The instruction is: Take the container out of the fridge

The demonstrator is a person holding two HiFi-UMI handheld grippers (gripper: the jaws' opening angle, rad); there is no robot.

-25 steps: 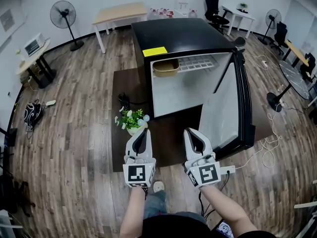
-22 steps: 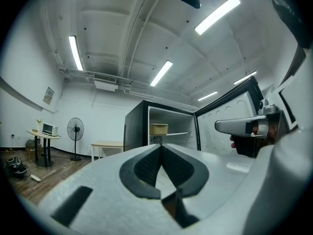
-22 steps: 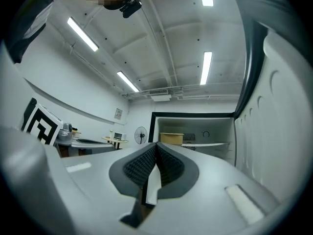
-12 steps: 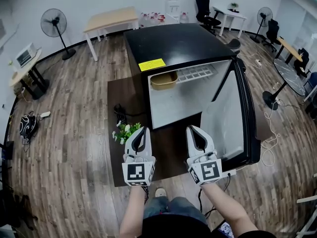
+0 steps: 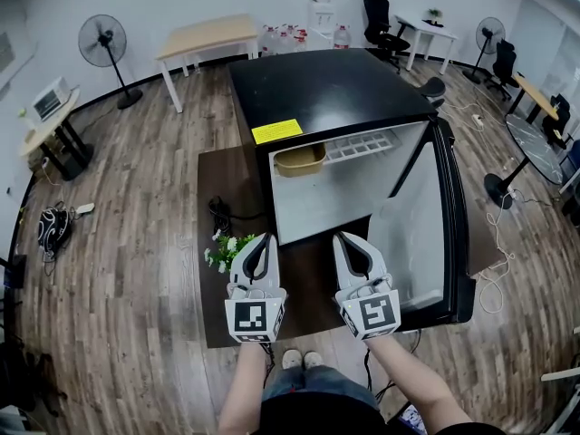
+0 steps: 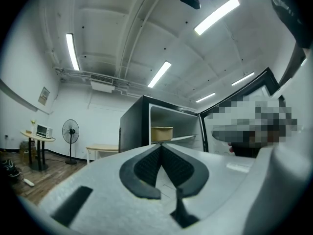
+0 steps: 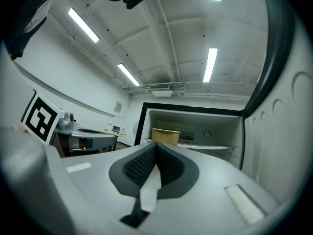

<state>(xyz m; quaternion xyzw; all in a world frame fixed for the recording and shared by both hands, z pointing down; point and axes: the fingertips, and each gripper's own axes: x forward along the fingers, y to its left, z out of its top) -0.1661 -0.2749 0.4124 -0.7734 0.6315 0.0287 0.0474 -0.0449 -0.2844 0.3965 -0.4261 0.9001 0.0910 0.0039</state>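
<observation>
A tan container (image 5: 300, 159) sits at the left end of the upper wire shelf inside the open black fridge (image 5: 335, 84). Both grippers hover side by side in front of the fridge opening, well short of it and pointing at it. My left gripper (image 5: 261, 240) is shut and empty, its pads meeting at the tip (image 6: 160, 146). My right gripper (image 5: 347, 239) is shut and empty too (image 7: 155, 145). The container (image 6: 161, 133) shows straight ahead in the left gripper view, and the container (image 7: 165, 136) shows just above the jaw tips in the right gripper view.
The fridge door (image 5: 435, 225) stands swung open on the right. A pot of flowers (image 5: 223, 248) is on the floor just left of my left gripper. The fridge stands on a dark mat (image 5: 227, 179). A yellow note (image 5: 276, 130) lies on the fridge top. Cables trail at right.
Both grippers have moved forward toward the fridge, which now looks nearer. The flower pot has slid partly behind the left gripper. Jaws stay shut.
</observation>
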